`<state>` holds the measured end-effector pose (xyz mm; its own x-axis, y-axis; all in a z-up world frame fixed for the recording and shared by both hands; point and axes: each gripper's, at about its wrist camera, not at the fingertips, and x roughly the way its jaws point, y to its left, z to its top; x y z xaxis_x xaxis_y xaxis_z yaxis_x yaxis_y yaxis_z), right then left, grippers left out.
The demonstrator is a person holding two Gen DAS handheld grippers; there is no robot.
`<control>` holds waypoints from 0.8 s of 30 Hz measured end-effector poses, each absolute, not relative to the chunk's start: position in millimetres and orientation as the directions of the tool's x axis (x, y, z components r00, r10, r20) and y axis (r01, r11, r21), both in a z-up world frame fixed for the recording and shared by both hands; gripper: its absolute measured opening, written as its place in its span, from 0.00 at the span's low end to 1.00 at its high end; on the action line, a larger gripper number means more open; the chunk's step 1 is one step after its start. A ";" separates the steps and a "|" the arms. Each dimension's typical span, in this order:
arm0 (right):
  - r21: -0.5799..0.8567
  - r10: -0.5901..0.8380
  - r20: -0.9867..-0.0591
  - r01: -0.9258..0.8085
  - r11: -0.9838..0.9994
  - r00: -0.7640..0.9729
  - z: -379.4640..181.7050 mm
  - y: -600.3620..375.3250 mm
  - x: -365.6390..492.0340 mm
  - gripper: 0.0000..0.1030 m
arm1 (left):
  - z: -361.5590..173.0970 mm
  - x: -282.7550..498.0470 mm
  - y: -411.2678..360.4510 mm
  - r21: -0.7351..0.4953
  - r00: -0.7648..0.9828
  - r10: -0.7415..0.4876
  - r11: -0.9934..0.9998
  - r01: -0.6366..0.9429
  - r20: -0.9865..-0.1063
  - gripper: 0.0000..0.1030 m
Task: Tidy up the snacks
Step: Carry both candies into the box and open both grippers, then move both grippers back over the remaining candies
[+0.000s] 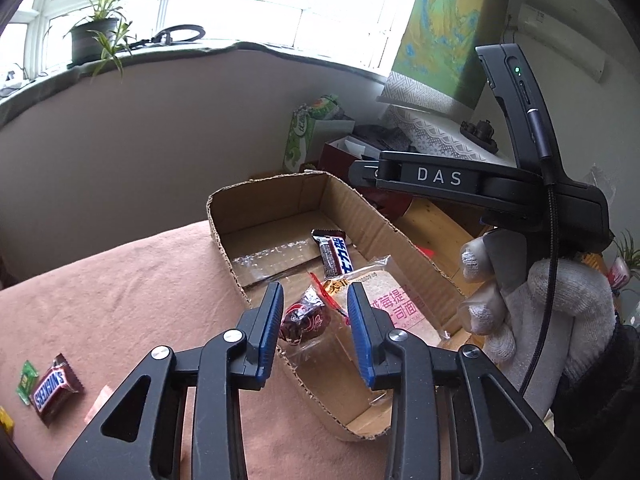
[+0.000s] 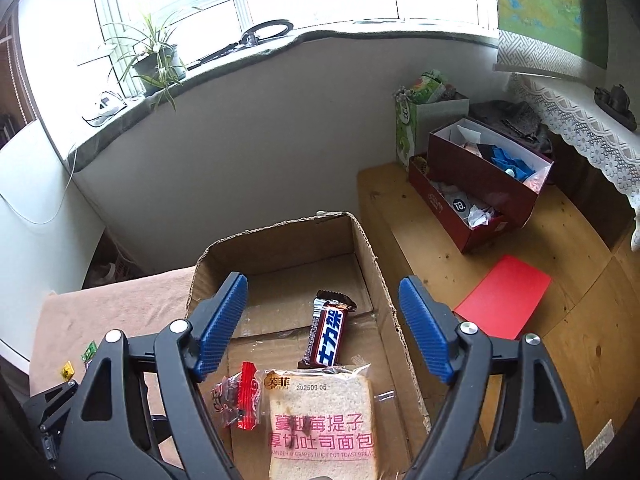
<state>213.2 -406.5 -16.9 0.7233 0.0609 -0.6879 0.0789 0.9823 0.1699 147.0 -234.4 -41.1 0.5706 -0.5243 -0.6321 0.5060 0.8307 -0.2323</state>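
A shallow cardboard box point(image 1: 360, 216) point(image 2: 384, 280) sits on a pink cloth. Inside lie a Snickers bar with Chinese lettering point(image 1: 334, 254) point(image 2: 329, 330), a wrapped slice of toast point(image 1: 396, 304) point(image 2: 322, 420) and a small red-wrapped snack point(image 1: 306, 316) point(image 2: 236, 398). My left gripper point(image 1: 316, 308) is open and empty, hovering over the box's near part above the red snack. My right gripper point(image 2: 322, 320) is open wide and empty above the box; its black body shows in the left wrist view point(image 1: 440, 178). A loose Snickers bar point(image 1: 54, 388) lies on the cloth at left.
A small green packet point(image 1: 26, 380) and a yellow one point(image 1: 5, 420) lie beside the loose Snickers. A wooden bench point(image 2: 500, 240) at right holds dark red boxes point(image 2: 480, 188), a green bag point(image 2: 416, 120) and a red card point(image 2: 504, 300). A wall and a window sill stand behind.
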 end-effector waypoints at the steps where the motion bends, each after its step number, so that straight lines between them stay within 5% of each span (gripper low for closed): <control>1: 0.175 0.067 -0.685 0.075 0.982 0.726 -15.0 -405.7 209.9 0.79 | -38.7 144.4 -230.8 -0.234 0.575 -0.526 0.831 0.505 -0.626 0.31; 24: 0.206 0.313 -0.646 -0.236 0.950 0.696 -9.9 -279.2 81.0 0.79 | -31.3 56.9 -56.4 -0.297 0.710 -0.418 0.907 0.298 -0.567 0.36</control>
<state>81.0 -279.2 -9.9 0.6965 0.3132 -0.6456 -0.2363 0.9496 0.2058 56.9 -56.4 -31.3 0.7098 -0.4185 -0.5667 0.2979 0.9073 -0.2968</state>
